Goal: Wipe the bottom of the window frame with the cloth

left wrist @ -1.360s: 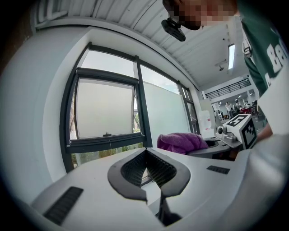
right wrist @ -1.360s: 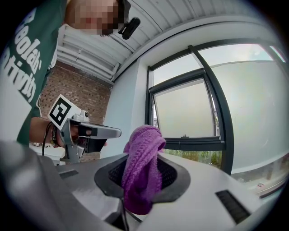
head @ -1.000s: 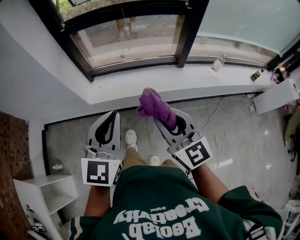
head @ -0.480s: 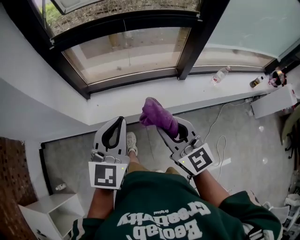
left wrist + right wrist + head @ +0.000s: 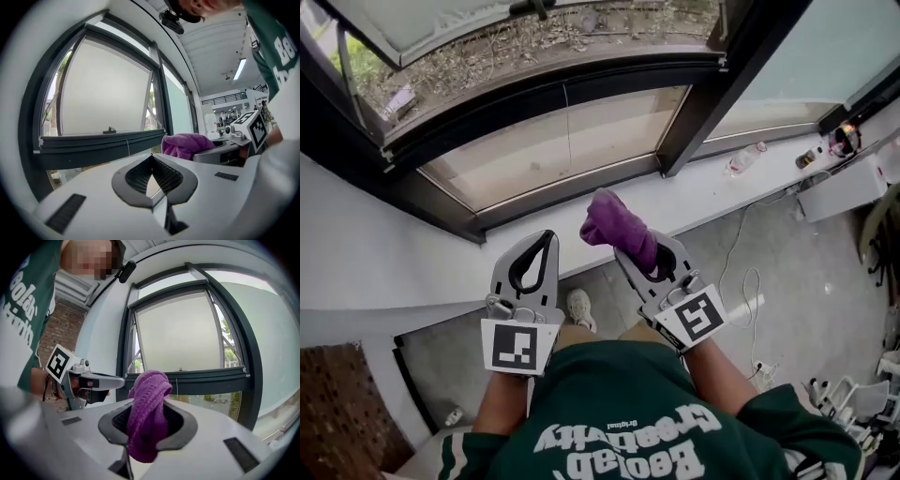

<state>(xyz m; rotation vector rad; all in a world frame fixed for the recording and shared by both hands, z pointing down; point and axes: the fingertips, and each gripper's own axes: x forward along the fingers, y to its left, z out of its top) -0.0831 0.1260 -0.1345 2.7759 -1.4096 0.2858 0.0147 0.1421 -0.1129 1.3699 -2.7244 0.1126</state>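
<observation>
Head view, looking steeply down at the window frame (image 5: 562,98), a dark frame with an upper sash swung outward. Its bottom rail (image 5: 567,194) runs just above the white sill (image 5: 694,195). Both ends of the frame are cut off by the picture edges.

Right gripper (image 5: 630,246): jaws clamped on the purple cloth (image 5: 617,225). The cloth is bunched and sticks up past the tips, so the tips are hidden in the head view. In the right gripper view the cloth (image 5: 147,413) fills the jaw hollow and droops over its near edge. It is held in the air on the room side of the frame, short of the bottom rail and not touching it or the sill.

Left gripper (image 5: 544,236): jaws closed tip to tip with nothing between them, confirmed in the left gripper view (image 5: 151,157). It sits level with the right gripper, also short of the frame.

A clear bottle (image 5: 742,159) lies on the sill below the frame's right pane. The small items further right are too small to identify.
</observation>
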